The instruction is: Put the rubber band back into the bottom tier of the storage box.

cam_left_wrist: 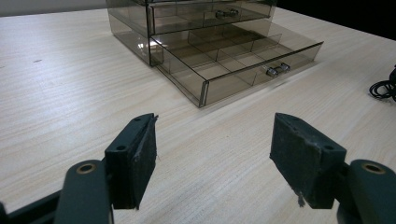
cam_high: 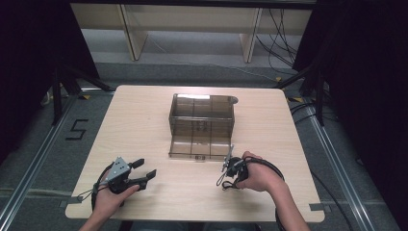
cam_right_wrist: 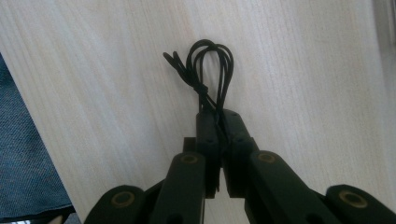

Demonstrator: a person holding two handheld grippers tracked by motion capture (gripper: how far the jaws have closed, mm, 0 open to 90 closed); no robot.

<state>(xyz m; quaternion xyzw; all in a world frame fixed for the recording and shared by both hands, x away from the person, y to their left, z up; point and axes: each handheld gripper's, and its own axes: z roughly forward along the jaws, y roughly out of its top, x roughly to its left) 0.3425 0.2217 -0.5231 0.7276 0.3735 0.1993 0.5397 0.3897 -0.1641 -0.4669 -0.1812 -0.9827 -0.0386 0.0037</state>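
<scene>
Your right tool [cam_right_wrist: 223, 128] is clamped on the bundled black cable [cam_right_wrist: 210, 70], low and right of centre on the worktop [cam_high: 144, 120], likely bound for the open drawer [cam_high: 199, 147], while your left tool [cam_left_wrist: 212, 158] rests spread and empty.

Glossy smoked-plastic drawer box [cam_high: 202, 126], matt wood-grain table [cam_high: 144, 125]

Drawer box [cam_high: 202, 118] mid-bench [cam_high: 139, 125], bottom drawer [cam_high: 199, 147] pulled out; cable bundle [cam_high: 223, 179] before it, right.
</scene>
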